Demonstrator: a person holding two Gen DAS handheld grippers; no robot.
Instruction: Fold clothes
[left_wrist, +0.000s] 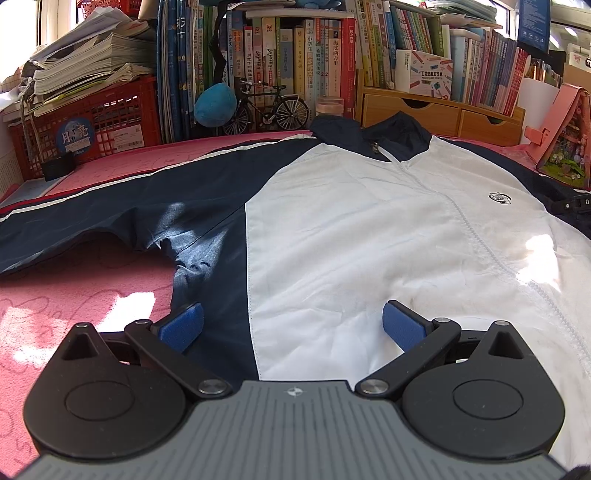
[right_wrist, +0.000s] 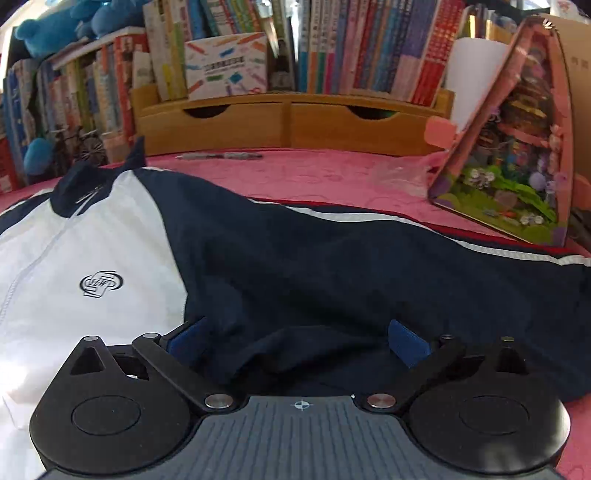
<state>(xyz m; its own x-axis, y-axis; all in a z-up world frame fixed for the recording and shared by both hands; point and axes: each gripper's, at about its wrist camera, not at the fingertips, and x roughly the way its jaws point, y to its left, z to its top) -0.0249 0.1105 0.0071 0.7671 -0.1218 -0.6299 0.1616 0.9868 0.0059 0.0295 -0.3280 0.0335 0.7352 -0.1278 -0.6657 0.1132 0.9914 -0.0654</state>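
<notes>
A navy-and-white zip jacket (left_wrist: 332, 229) was seen spread flat, front up, on a pink tablecloth (left_wrist: 74, 295), its collar toward a wall of books (left_wrist: 295, 62). Both sleeves were stretched outward, one to each side. No fold was visible in the garment.

The left gripper (left_wrist: 293, 325) was held low over the hem, where navy meets white, with its blue-padded tongs spread wide and nothing between them. The right gripper (right_wrist: 297, 341) was poised over the navy panel under the other sleeve, its tongs likewise apart and empty.

The step in hand was judged to be a reach toward the jacket's sides. A pinch on an edge or sleeve would be called for, then a carry across the white front.

Open cloth was left beside the left sleeve. Room on the right was tighter: a pink miniature house (right_wrist: 517, 147) stood close behind the right sleeve (right_wrist: 406, 251), and a pen (right_wrist: 221, 156) lay beyond the collar.
</notes>
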